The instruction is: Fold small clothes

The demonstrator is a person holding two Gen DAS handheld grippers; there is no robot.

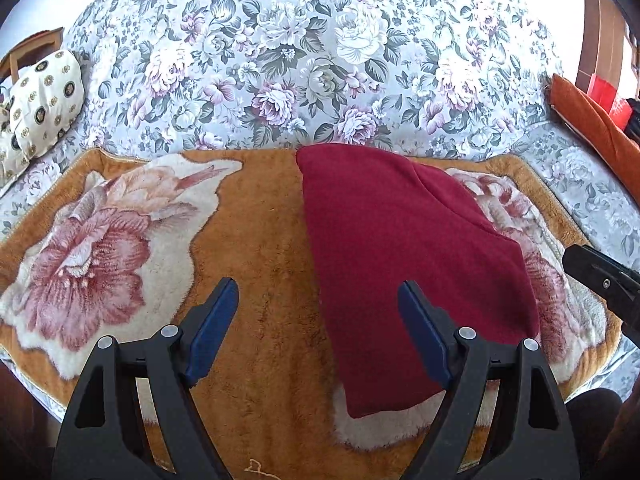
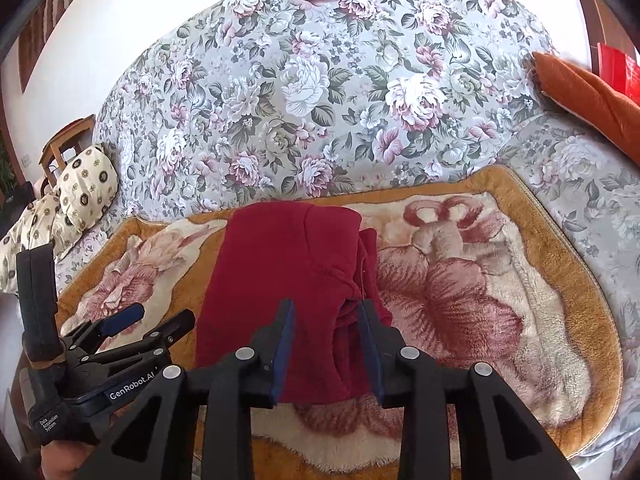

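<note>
- We see a dark red garment (image 1: 404,264) lying folded on a tan plush blanket (image 1: 260,248) printed with big pink flowers, spread over the seat of a floral sofa (image 1: 304,48).
- Our left gripper (image 1: 318,320) hangs above the blanket with its jaws spread wide; nothing sits between them, and the garment's left edge lies under the right finger.
- Our right gripper (image 2: 326,340) hovers over the garment's near right part, where the cloth is bunched; its jaws stand partly apart and do not pinch the fabric.
- A cream patterned cushion (image 2: 86,188) rests at the sofa's left end, an orange cushion (image 2: 584,88) at the right.
</note>
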